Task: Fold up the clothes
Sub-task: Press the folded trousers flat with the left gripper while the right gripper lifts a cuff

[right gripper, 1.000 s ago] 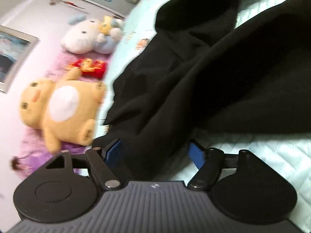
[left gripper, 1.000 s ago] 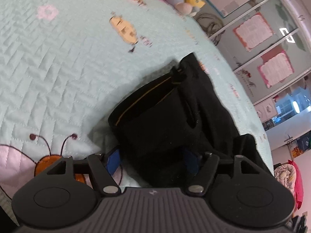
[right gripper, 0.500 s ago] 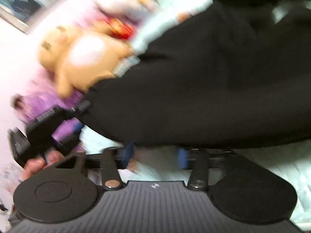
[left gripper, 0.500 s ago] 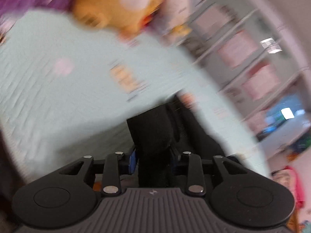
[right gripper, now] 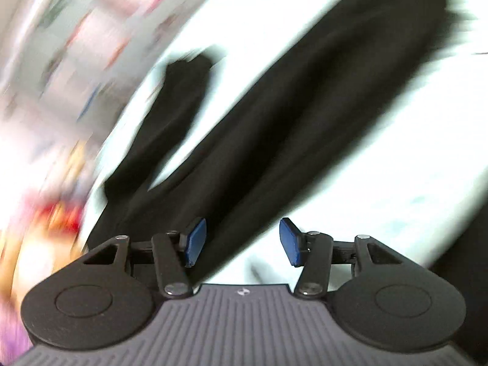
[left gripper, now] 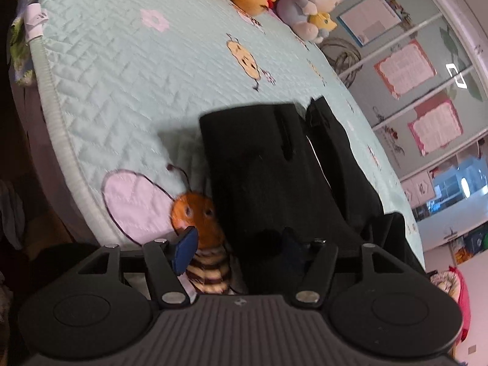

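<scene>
- Black trousers (left gripper: 268, 167) lie on the bed (left gripper: 122, 91) just ahead of the left gripper (left gripper: 238, 244), top part folded over.
- Left gripper's jaws have just reopened, gripping nothing; right gripper (right gripper: 242, 241) is apart too, over cloth.
- Legs look unfolded: more folds remain.

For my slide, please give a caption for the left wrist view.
Open left claw over folded black garment on mint quilt.

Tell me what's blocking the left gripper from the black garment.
Nothing visible. The left gripper, whose jaws have just been opening, stands open right at the garment, its near edge between the fingers; only quilt lies around.
</scene>
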The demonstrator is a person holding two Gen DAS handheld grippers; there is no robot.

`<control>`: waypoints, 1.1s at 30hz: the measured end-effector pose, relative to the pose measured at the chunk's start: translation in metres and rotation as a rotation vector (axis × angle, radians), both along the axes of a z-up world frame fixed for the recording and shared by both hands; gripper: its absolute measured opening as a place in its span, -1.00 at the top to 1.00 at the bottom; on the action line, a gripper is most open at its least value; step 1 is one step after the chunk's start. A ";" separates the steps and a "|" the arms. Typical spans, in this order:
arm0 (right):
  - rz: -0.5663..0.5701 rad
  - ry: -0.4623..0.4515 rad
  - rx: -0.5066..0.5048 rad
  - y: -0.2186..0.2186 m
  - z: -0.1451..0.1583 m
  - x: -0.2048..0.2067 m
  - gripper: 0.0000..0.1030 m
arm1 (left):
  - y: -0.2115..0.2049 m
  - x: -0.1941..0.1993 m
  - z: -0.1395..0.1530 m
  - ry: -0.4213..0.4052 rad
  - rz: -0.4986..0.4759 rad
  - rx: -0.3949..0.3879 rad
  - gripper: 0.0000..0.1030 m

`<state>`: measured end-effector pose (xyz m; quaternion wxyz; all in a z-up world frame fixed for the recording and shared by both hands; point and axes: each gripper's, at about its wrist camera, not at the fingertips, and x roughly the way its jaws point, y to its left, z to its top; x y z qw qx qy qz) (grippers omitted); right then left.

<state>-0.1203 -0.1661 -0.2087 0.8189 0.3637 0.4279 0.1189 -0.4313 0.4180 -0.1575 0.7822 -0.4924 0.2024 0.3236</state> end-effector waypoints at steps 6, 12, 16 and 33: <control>-0.279 0.005 0.110 -0.077 -0.017 0.029 -0.08 | -0.005 0.027 0.004 0.042 -0.026 0.012 -0.36; -0.463 -0.070 -0.044 -0.123 -0.005 0.068 -0.11 | -0.010 0.037 0.011 0.075 -0.034 0.018 -0.36; -0.423 -0.158 -0.075 -0.171 0.009 0.089 -0.23 | -0.011 0.039 0.012 0.103 -0.030 0.021 -0.36; 0.125 -0.174 -0.128 -0.177 0.046 0.125 0.94 | -0.011 0.057 0.020 0.157 -0.005 0.039 0.37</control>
